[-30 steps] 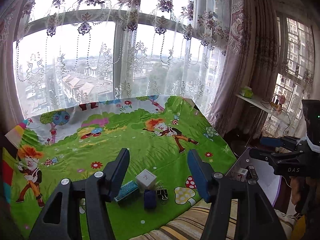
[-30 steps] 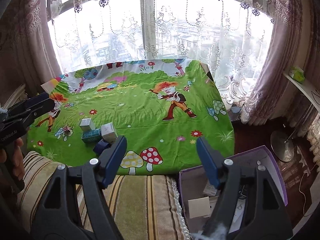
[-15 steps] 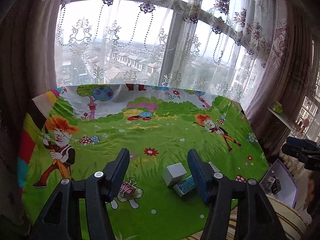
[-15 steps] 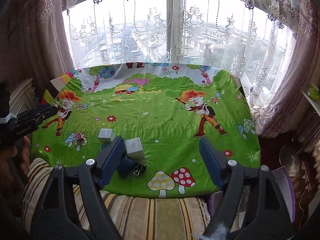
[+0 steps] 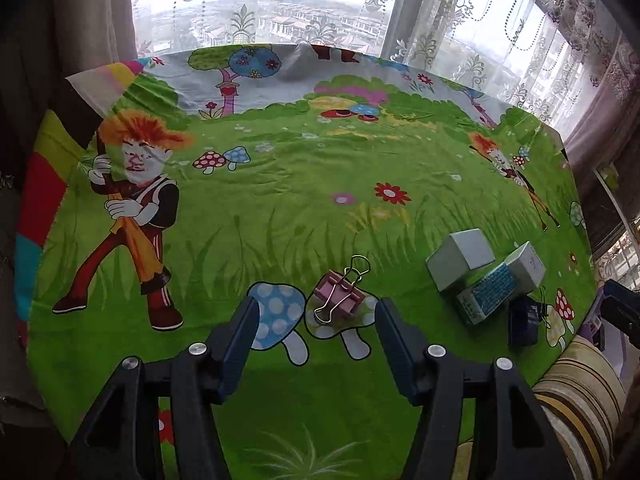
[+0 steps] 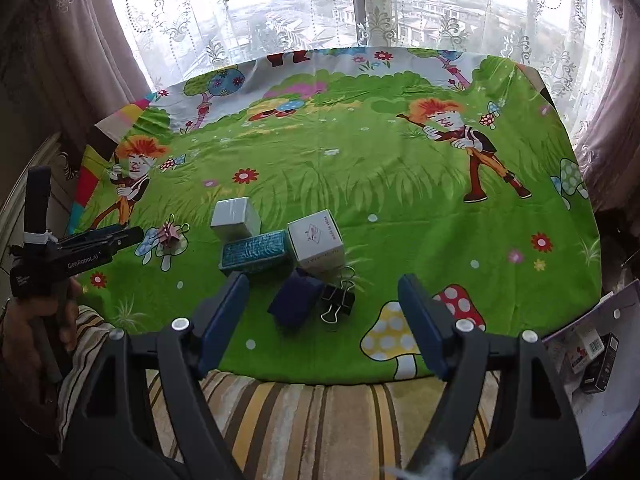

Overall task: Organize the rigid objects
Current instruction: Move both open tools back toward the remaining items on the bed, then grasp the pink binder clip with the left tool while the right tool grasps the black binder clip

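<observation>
A pink binder clip (image 5: 338, 296) lies on the green cartoon cloth (image 5: 280, 208), just ahead of my open left gripper (image 5: 316, 316) and in line with the gap between its fingers, untouched. To its right sit a grey cube box (image 5: 460, 258), a teal box (image 5: 486, 292), a white printed box (image 5: 528, 264) and a dark blue box (image 5: 522, 322). In the right wrist view my right gripper (image 6: 323, 284) hangs open over the dark blue box (image 6: 296, 302) and a black binder clip (image 6: 338, 298), holding nothing. The teal box (image 6: 254, 254) and white box (image 6: 316, 242) lie just beyond.
A purple container (image 6: 592, 320) with small cartons sits at the right, beside the cloth. A striped cushion (image 6: 320, 408) runs along the near edge. A hand (image 6: 24, 336) holds the left gripper (image 6: 120, 238) near the pink clip (image 6: 170, 234). Lace curtains and a window stand behind.
Both grippers have dropped closer to the cloth. The left one swung left from the box cluster to the pink clip. The right one moved left from the purple container and opened slightly.
</observation>
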A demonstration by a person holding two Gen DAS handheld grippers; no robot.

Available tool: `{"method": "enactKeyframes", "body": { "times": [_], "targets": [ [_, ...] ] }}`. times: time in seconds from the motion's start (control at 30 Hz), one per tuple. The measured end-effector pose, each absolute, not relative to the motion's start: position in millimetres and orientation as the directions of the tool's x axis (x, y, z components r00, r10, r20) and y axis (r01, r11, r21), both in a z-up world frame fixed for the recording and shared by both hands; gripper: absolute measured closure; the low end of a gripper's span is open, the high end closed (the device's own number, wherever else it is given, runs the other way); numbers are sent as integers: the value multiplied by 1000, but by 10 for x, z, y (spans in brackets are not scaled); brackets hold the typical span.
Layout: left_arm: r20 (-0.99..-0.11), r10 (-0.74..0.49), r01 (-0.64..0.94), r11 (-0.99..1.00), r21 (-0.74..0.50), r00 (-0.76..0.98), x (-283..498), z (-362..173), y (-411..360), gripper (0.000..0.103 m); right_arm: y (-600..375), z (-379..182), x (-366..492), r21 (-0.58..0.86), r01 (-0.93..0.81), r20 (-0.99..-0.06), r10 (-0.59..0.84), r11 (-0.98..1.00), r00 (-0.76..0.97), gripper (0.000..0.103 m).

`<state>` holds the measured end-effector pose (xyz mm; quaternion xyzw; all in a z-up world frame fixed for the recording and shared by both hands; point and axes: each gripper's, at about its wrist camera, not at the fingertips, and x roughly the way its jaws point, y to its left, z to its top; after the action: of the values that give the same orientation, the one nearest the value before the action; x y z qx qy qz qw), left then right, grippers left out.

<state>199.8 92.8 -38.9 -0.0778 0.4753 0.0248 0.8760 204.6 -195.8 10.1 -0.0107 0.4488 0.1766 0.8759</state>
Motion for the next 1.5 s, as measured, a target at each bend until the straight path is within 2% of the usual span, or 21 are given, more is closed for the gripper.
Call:
{"method": "enactKeyframes", "body": {
  "times": [0.27,0.33,0.4,0.5,0.63,0.8,0.9,1.03,1.13,1.5],
  "targets": [
    [-897,49,-25,999,43,438,2372,-628,658,42,-2080,-127,2087,164,-264,-820,281,950,499,23],
    [-906,64,-25,998,59,418,2436,-691,665,47,-2115,-139,2097,178,-253,-820,286,951,496,23],
    [-917,54,-21,999,50,396,2468,-760,673,65,-2136,-146,2106,188,-245,-820,289,951,494,23],
    [-913,51,-16,999,48,404,2422,-755,644,65,-2148,-186,2126,200,-236,-827,293,951,480,23],
    [-897,23,-30,999,11,442,2296,-628,588,65,-2153,-261,2145,214,-227,-842,297,950,450,23],
    [-837,-88,-63,987,-145,540,2005,-309,485,65,-2199,-356,2199,238,-192,-861,298,952,411,23],
    [-806,-109,-61,982,-177,581,1842,-176,350,65,-2244,-428,2234,248,-161,-877,292,955,382,27],
    [-769,-159,-50,969,-240,620,1679,-47,207,65,-2205,-522,2309,257,-165,-897,298,952,327,38],
    [-747,-177,-44,963,-266,641,1569,11,111,65,-2150,-578,2379,256,-169,-907,297,952,299,45],
    [-728,-189,-45,956,-288,659,1458,32,25,65,-1937,-651,2546,176,-202,-930,230,963,286,48]
  ]
}}
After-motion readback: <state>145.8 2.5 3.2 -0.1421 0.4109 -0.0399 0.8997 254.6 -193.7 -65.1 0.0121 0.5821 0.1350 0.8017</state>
